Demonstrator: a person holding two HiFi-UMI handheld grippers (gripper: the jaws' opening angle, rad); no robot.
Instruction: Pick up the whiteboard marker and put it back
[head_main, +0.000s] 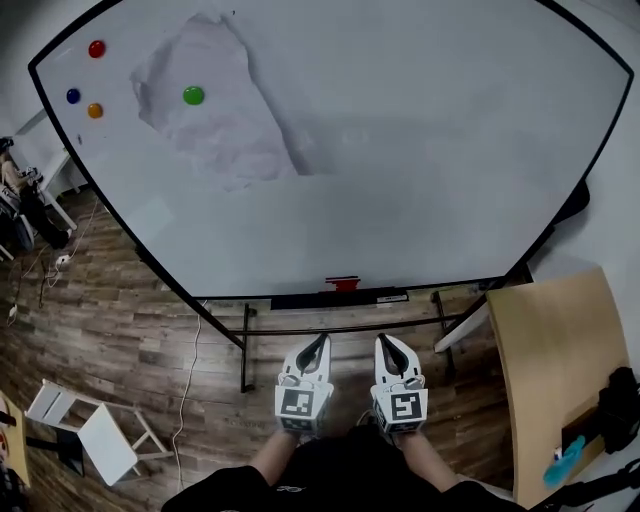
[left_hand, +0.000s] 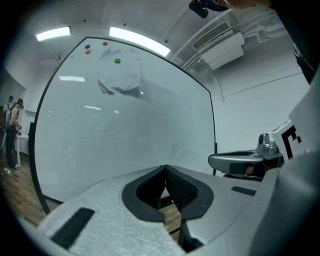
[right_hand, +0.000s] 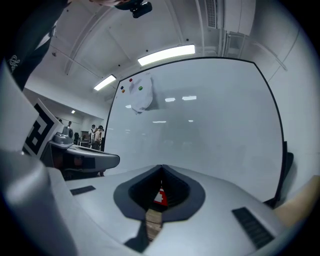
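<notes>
The left gripper (head_main: 318, 342) and the right gripper (head_main: 385, 342) sit side by side at the bottom of the head view, both pointing towards a large whiteboard (head_main: 420, 150). Each gripper's own view shows its jaws clenched tip to tip, with nothing held between them. Straight ahead of them, a black tray (head_main: 385, 297) runs along the board's lower edge. A small red thing that seems to be the whiteboard marker (head_main: 342, 284) lies on the tray, well apart from both grippers. In the right gripper view it shows as a red patch through the hollow behind the closed jaw tips.

High on the board's left part are a red magnet (head_main: 96, 48), a blue magnet (head_main: 73, 96) and an orange magnet (head_main: 95, 110). A green magnet (head_main: 193, 95) sits on a crumpled white sheet (head_main: 225, 135). The board stands on a wooden floor (head_main: 130, 320). A light wooden table (head_main: 550, 360) is at the right, and a white folding chair (head_main: 100, 435) lies at the lower left.
</notes>
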